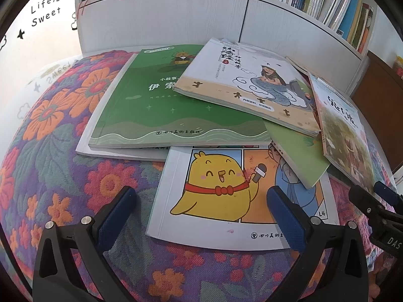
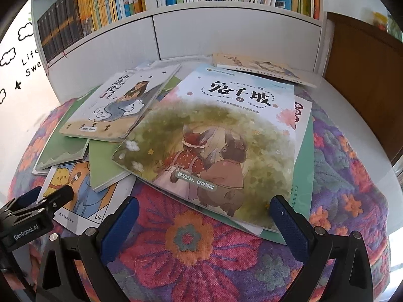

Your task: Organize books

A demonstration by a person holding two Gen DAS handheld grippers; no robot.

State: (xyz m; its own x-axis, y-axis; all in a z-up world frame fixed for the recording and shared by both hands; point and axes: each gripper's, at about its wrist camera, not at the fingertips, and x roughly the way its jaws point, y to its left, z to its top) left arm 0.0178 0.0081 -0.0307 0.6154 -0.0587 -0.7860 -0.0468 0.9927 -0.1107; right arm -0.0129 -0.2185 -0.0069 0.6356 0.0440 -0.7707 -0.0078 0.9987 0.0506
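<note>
Floral quilted cloth [image 1: 50, 130] lying under loose pile of books in front of white bookshelf [image 1: 176, 17]. Left gripper [image 1: 201, 206] hovering low, jaws wide apart, straddling yellow chick book [image 1: 216, 183], gripping nothing. Green book [image 1: 156, 105] overlapping chick book's top edge; mermaid book [image 1: 241, 80] resting across green one. Right gripper [image 2: 204, 214] also gaping wide, empty, hanging at near edge of rabbit cover book [image 2: 219, 138], topmost on right.
</note>
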